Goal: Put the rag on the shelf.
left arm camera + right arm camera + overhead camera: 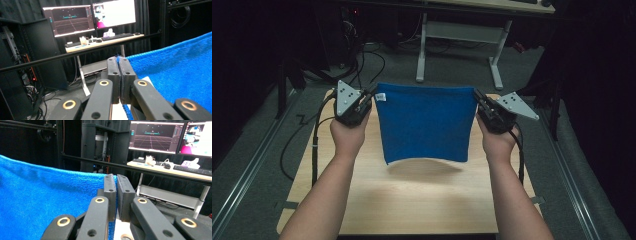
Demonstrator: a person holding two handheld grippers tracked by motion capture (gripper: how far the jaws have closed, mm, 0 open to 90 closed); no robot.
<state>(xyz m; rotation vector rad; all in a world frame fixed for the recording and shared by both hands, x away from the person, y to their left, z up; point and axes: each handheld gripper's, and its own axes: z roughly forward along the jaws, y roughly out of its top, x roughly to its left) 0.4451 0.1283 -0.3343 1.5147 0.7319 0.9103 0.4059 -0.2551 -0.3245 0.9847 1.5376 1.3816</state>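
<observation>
A: I am holding the blue cloth (424,122) up over the table (422,200), hanging clear of the wood. Left gripper (362,106) is clamping the top left corner, right gripper (484,109) the top right; both pairs of jaws are closed on fabric.

B: Which way is it lying from the jaws?

A: Top edge is running level between the two grippers, the rest is hanging below; neither hand is nearer, so I am judging any lay-down needs both lowering together
</observation>
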